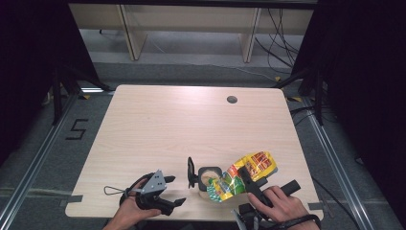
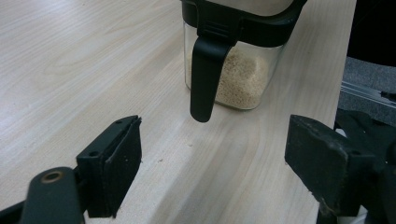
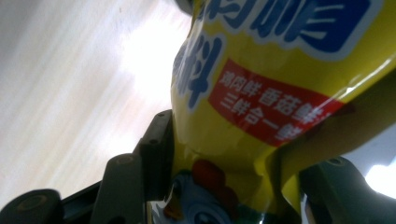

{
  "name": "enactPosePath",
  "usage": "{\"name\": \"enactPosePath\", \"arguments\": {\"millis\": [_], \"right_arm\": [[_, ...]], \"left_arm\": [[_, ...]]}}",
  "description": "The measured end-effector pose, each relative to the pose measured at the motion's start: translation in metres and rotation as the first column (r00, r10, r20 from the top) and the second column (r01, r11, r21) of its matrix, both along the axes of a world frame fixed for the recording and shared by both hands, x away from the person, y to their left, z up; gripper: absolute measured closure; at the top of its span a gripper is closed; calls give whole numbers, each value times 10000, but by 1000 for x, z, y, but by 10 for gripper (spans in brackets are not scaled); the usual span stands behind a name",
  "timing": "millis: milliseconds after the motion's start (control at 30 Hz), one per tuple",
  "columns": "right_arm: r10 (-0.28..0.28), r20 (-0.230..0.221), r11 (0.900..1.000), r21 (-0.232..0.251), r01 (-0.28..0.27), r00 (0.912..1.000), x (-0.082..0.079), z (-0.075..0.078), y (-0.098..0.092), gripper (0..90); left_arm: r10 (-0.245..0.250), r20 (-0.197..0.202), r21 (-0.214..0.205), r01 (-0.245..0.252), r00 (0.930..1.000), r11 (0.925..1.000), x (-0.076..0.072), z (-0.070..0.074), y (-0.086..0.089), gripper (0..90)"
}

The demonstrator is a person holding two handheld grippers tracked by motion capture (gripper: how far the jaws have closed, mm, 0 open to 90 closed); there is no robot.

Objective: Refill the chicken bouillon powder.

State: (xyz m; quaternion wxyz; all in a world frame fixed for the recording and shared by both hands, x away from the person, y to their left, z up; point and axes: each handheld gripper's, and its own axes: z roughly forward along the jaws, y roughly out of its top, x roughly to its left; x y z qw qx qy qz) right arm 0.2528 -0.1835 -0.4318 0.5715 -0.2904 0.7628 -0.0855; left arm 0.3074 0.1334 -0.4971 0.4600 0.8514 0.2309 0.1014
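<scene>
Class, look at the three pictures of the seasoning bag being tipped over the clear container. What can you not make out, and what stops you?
- Open mouth of the yellow bag: high view, too small and folded to see whether anything pours.
- Top of the container: left gripper view, cut off by the upper edge.
- Bag's full label: right gripper view, too close, cropped by the edges.
- Right gripper: pads hidden behind the bag.

Left claw (image 1: 178, 190) is black, topped by a grey three-cornered plate with screws, trailing a thin looped cable. Right claw (image 1: 250, 178) is black; a dark wristband circles that wrist.
</scene>
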Motion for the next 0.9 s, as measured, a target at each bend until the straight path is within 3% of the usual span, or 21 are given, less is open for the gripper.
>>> {"name": "enactPosePath", "arguments": {"millis": [100,133,267,400,433,500,600,667,767,833,900], "right_arm": [[-6,-1,9999,-101,6,10000,0,-1,0,499],[0,-39,10000,-87,0,10000,0,-1,1,499],[-10,-18,9999,-103,10,10000,0,-1,0,499],[-119,78,9999,38,118,9999,-1,0,0,500],[58,97,9996,-265,-55,9999,0,1,1,499],[69,122,9996,-257,-66,9999,-1,0,1,500],[163,245,9995,-275,-157,9996,-1,0,3,500],[84,207,10000,-40,-83,9997,-3,-2,4,501],[180,151,9998,-5,-180,9997,-2,-1,4,503],[115,147,9999,-71,-114,9998,-2,0,3,503],[-31,115,9999,-108,32,9999,-2,2,3,503]], "left_arm": [[103,-52,-228,-104,9999,9997,-1,0,-1,184],[34,18,-8,-34,10000,10000,0,0,0,184],[47,45,-272,-46,10000,9996,0,0,-1,184],[55,31,-179,-54,10000,9998,0,0,-1,184],[10,80,-171,-9,10000,9999,0,0,-1,184],[28,-110,-253,-30,9999,9997,-1,0,-2,184],[46,-36,-168,-46,10000,9998,0,0,-1,185],[123,-93,-323,-126,9999,9994,-1,-1,-3,185],[53,-18,-250,-54,10000,9997,-1,0,-2,185],[57,103,14,-57,9999,10000,0,1,0,185],[29,-87,-219,-31,10000,9998,-1,0,-2,185]]}}
